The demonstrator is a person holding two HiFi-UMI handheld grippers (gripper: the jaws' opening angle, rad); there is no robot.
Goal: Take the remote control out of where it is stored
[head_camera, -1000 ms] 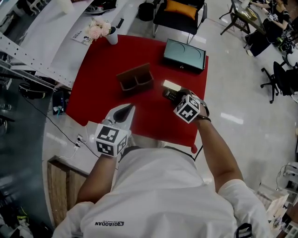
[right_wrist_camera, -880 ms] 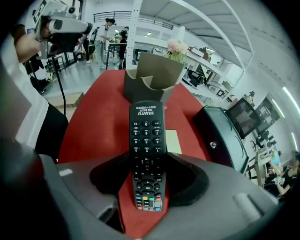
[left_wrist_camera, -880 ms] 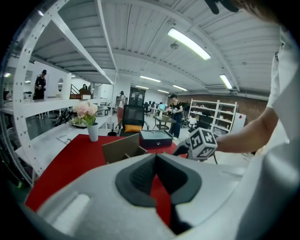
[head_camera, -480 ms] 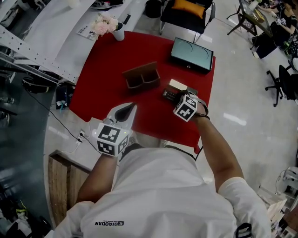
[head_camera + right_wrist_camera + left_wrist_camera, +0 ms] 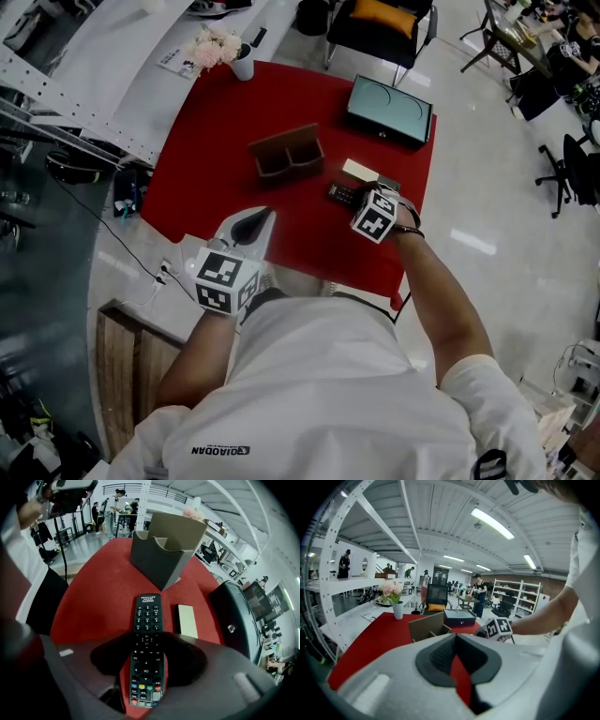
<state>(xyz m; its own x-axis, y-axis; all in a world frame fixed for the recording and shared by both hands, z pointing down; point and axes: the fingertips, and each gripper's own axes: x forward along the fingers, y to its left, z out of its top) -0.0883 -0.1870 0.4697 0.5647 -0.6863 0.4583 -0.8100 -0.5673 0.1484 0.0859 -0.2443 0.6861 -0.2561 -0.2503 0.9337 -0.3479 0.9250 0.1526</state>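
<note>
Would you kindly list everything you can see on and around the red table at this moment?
Table: one, red top, centre of the head view.
Holder: one, brown, two compartments, mid-table.
Remote control: one, black, right of the holder in the head view.
Small box: one, cream, beside the remote control, not touching it.
Case: one, dark teal, far right corner of the table.
Cup of flowers: one, white cup with pink blooms, far left corner.
Chair: one, black with an orange cushion, beyond the table.
Left tongs: one, white, over the near edge, tips together, empty.
Right tongs: one, grey; the jaws have just been closing and grip the remote control's sides.
</note>
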